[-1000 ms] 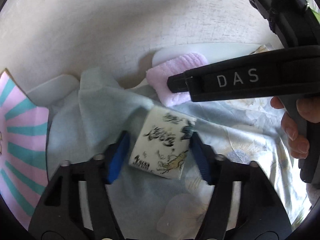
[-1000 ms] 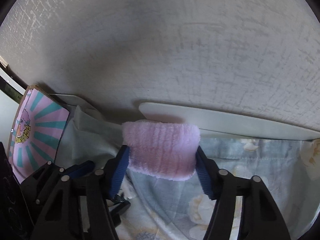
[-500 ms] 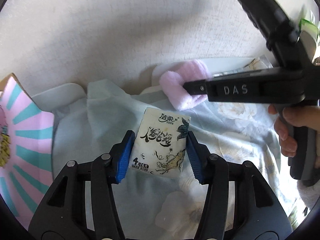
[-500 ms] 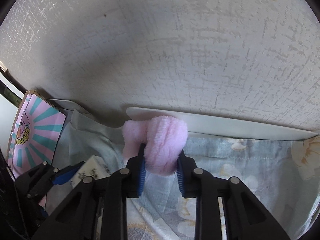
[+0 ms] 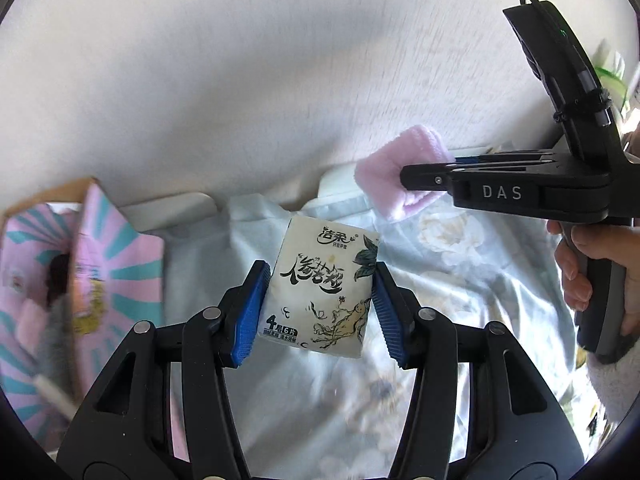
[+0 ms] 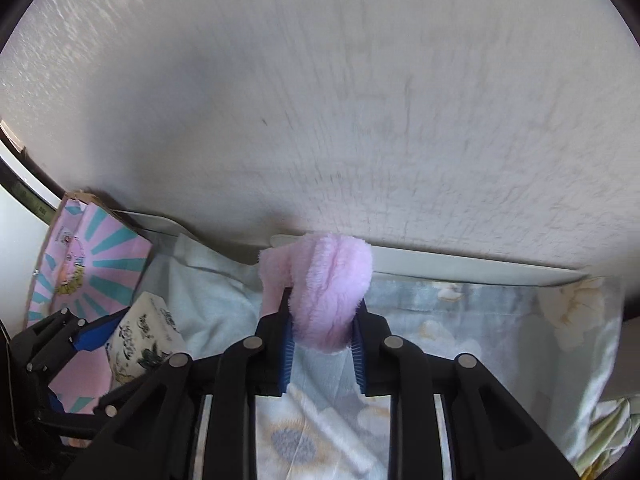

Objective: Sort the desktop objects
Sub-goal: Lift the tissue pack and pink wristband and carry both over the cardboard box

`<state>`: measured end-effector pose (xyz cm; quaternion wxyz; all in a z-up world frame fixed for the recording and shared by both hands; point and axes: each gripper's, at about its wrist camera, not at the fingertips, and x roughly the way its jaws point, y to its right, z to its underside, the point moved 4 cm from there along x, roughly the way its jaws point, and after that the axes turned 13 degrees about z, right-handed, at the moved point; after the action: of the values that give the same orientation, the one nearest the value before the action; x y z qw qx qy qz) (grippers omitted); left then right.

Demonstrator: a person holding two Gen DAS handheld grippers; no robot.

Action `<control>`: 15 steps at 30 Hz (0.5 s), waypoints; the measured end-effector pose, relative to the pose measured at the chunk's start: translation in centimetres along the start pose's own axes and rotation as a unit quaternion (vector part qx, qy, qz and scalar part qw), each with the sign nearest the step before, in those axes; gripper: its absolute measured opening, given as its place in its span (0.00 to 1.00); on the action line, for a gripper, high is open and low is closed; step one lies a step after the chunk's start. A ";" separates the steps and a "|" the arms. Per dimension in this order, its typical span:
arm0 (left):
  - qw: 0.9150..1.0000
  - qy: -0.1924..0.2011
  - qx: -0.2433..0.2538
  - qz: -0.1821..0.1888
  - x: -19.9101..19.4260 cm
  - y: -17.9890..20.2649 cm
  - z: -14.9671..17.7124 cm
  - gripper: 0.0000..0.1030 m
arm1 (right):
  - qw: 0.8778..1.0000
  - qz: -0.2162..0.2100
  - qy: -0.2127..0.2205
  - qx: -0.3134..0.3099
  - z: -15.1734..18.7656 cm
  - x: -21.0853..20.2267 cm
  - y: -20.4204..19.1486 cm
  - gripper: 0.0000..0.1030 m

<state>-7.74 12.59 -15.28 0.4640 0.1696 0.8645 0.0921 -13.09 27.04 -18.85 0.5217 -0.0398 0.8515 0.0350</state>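
The left tongs (image 5: 318,308) pinch a tissue pack (image 5: 322,292) between their blue pads (image 5: 248,316), holding it upright above a floral cloth (image 5: 460,264) that covers the tabletop. In the right wrist view, the right tongs (image 6: 322,344) are pressed onto a pink fluffy cloth (image 6: 326,288), which bulges up and folds over between the pads, also held above the floral cloth. The left wrist view shows the right tongs reaching in from the right side, with the pink cloth at their tips and the person's hand (image 5: 592,264) on the grip. To the left lies a pink and teal striped box (image 5: 100,264). Beyond everything stands a white textured wall (image 6: 320,120).
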 end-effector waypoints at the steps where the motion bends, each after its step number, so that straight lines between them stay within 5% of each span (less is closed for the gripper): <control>1: 1.000 0.001 0.003 -0.003 -1.1 0.0 -0.1 0.47 | 1.000 0.000 0.001 -0.003 0.1 -1.0 0.0 0.22; 6: 1.000 0.012 -0.002 -0.015 -5.8 -0.2 -1.1 0.47 | 0.999 -0.001 0.009 -0.038 -3.3 -4.4 -0.4 0.22; 15: 0.997 0.045 -0.006 -0.066 -15.5 -4.0 -1.5 0.47 | 0.990 -0.029 0.041 -0.133 -7.9 -11.1 -9.0 0.22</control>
<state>-1.85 2.97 -3.76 0.4308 0.1055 0.8932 0.0738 -14.12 17.63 -5.56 0.4771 -0.1345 0.8586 0.1308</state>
